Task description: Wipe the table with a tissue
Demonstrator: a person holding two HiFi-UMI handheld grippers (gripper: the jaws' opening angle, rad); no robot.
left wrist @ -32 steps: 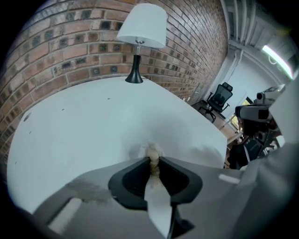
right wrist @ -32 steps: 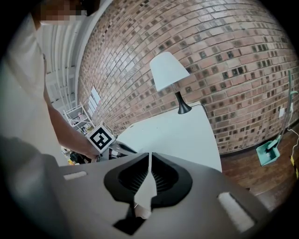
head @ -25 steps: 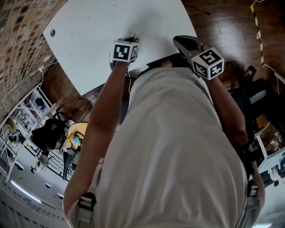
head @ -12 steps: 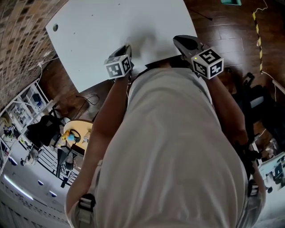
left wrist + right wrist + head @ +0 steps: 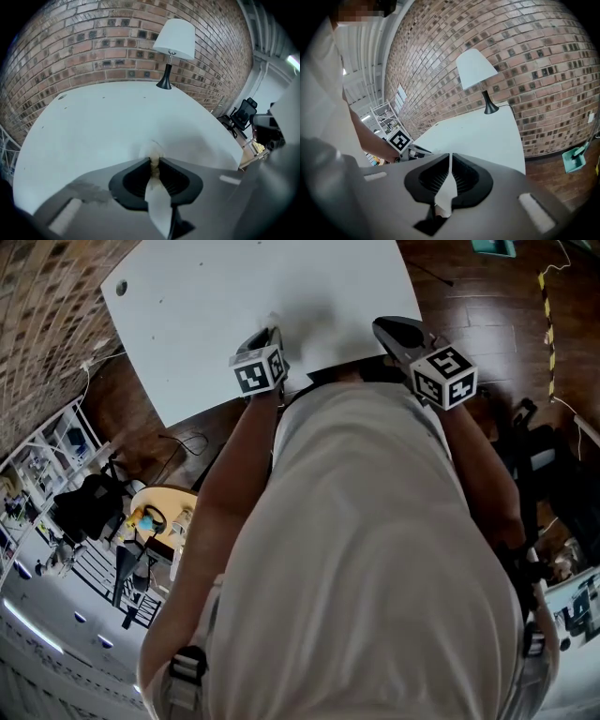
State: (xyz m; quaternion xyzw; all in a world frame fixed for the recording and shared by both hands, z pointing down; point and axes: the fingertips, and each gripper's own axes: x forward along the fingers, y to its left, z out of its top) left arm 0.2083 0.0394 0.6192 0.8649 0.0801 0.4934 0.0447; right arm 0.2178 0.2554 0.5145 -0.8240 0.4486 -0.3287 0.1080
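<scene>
A crumpled white tissue (image 5: 152,151) is pinched at the tips of my left gripper (image 5: 153,162) and pressed on the white table (image 5: 112,117). In the head view the left gripper (image 5: 271,335) points steeply down near the table's (image 5: 234,287) front edge, its marker cube toward me. My right gripper (image 5: 390,329) hovers at the table's front right corner. In the right gripper view its jaws (image 5: 450,158) are shut to a thin slit with nothing between them, and the left gripper's marker cube (image 5: 399,139) shows at the left.
A white-shaded lamp (image 5: 174,42) on a black base stands at the table's far side, against the brick wall (image 5: 93,47). A small round hole (image 5: 120,287) sits near the table's left corner. Dark wooden floor, an office chair (image 5: 244,112) and a teal dustpan (image 5: 574,159) surround the table.
The left gripper slid the tissue along the table toward its front edge and rolled about its own line. The right gripper kept still.
</scene>
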